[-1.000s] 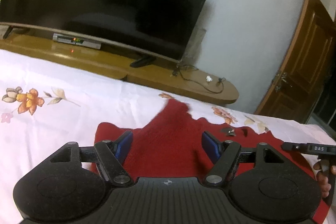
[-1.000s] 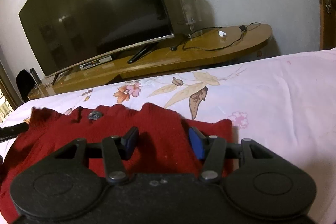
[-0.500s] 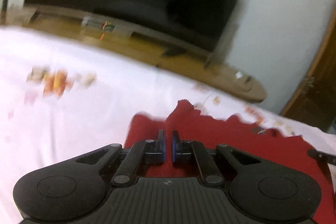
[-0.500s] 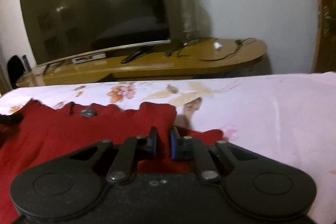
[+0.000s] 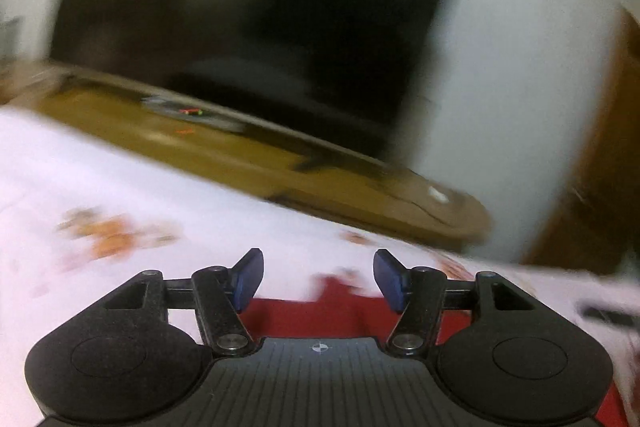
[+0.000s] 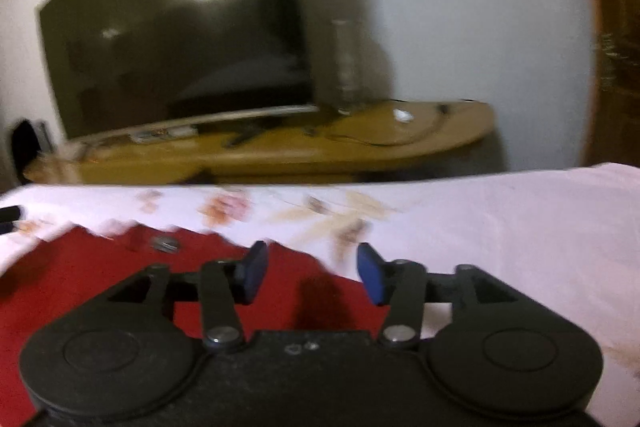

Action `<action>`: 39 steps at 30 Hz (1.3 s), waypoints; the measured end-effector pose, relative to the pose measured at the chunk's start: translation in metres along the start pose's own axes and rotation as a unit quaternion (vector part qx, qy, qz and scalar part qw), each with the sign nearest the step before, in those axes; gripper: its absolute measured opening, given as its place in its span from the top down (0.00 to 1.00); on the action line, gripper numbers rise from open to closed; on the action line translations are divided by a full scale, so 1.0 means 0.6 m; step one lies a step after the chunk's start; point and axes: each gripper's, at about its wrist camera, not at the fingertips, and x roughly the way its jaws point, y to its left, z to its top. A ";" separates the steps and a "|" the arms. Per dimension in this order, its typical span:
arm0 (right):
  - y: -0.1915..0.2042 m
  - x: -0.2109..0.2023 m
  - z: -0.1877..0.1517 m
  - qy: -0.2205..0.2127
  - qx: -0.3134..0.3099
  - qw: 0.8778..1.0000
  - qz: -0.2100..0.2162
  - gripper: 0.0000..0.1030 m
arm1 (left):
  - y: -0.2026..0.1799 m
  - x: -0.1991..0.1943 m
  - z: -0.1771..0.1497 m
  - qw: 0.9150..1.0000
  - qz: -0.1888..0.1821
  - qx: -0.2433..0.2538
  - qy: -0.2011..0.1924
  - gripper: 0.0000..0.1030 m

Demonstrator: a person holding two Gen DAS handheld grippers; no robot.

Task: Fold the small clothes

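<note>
- left gripper [image 5: 319,279]: blue-padded fingers [image 5: 249,279] are spreading apart, nothing gripped between them; they hang above the bed.
- red garment [image 5: 320,315]: lies flat on the flowered bedsheet [image 5: 120,195], under and between both grippers, its scalloped far edge toward the tv [image 6: 176,39].
- right gripper [image 6: 312,273]: fingers [image 6: 370,277] are also opening, empty, over the garment's right end; the picture is blurred.
- wooden tv stand [image 6: 360,147] sits beyond the bed.
</note>
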 end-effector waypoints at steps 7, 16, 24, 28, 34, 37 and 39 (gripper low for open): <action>0.130 0.095 -0.006 0.080 -0.060 0.992 0.082 0.74 | -0.136 0.113 -0.055 0.982 -0.063 0.126 0.126 0.41; 0.065 0.093 -0.034 0.076 -0.098 0.992 -0.032 0.60 | -0.021 0.109 -0.041 0.982 0.069 0.142 0.100 0.20; 0.034 0.049 -0.021 0.064 -0.067 0.994 -0.049 0.61 | -0.023 0.072 -0.033 0.988 0.061 0.125 0.071 0.20; 0.061 -0.006 -0.024 0.036 -0.051 0.998 0.009 0.58 | -0.099 0.008 -0.051 0.987 -0.010 0.148 0.056 0.19; 0.175 0.011 -0.071 0.080 -0.106 0.988 0.075 0.58 | -0.175 0.029 -0.103 0.978 -0.028 0.172 0.113 0.19; 0.189 0.016 -0.086 0.086 -0.149 0.983 0.058 0.57 | -0.147 0.019 -0.119 0.977 -0.008 0.178 0.114 0.16; 0.170 0.004 -0.086 0.085 -0.176 0.980 0.042 0.56 | -0.111 0.002 -0.115 0.980 0.009 0.167 0.111 0.14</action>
